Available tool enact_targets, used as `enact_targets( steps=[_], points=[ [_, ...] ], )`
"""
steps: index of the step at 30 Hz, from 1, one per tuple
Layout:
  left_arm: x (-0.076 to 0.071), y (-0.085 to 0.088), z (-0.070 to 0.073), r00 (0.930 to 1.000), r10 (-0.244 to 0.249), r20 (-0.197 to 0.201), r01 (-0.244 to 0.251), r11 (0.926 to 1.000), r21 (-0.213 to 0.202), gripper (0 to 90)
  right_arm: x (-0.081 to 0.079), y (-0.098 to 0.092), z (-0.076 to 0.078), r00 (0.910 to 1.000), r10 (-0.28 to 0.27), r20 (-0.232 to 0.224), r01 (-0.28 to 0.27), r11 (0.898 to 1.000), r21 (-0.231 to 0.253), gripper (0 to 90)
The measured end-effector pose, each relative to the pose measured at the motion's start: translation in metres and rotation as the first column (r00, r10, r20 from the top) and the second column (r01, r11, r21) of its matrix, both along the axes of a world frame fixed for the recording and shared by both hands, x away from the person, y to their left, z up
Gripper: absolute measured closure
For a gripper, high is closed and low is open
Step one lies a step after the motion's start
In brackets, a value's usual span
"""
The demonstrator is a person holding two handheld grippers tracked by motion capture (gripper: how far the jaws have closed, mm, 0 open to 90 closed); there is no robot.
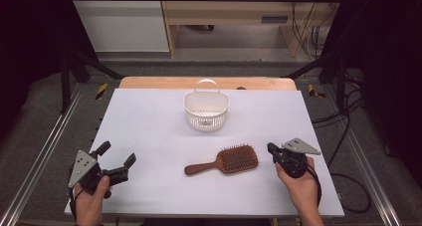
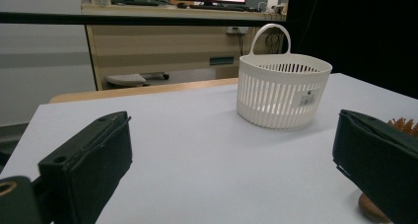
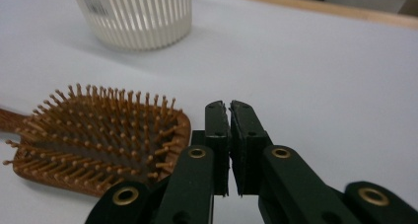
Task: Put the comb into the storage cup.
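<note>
Readying: wooden hairbrush (image 1: 224,160) untouched, near basket (image 1: 206,109).
Right gripper (image 1: 270,149): jaws together, empty.
Left gripper (image 1: 118,160): wide, empty.
Next: probably reopen beside brush.

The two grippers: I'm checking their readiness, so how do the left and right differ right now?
The left gripper stands open with nothing between its jaws; the right gripper is shut on nothing. The left sits far from the hairbrush; the right lies just beside the brush head. Both are hand-held, low over the white table.

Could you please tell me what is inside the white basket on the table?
Looking down into the basket, nothing shows inside; its floor looks bare. The near wall hides the part of the floor just behind it.
</note>
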State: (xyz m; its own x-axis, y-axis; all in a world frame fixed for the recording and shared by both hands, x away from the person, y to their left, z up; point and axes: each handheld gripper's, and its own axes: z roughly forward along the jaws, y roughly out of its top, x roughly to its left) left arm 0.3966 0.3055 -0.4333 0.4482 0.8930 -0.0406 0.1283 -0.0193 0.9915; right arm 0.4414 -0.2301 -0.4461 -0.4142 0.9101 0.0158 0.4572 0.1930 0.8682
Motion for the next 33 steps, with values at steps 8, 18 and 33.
enact_targets(
  steps=[8,18,33],
  points=[
    [0.001,-0.002,-0.001,1.0000,-0.008,-0.006,0.008,0.9999,0.012,1.5,0.006,0.005,-0.006,0.9969,0.011,-0.078,-0.012,1.000,-0.006,88.7],
    [0.001,-0.005,-0.001,0.9998,-0.018,-0.011,0.018,0.9996,0.021,1.5,0.011,0.015,-0.008,0.9928,0.035,-0.115,-0.038,0.999,-0.028,89.3],
    [0.002,-0.011,-0.003,0.9993,-0.029,-0.022,0.030,0.9984,0.047,1.7,0.022,0.022,-0.017,0.9824,0.053,-0.179,-0.063,0.997,-0.051,89.8]
  ],
)
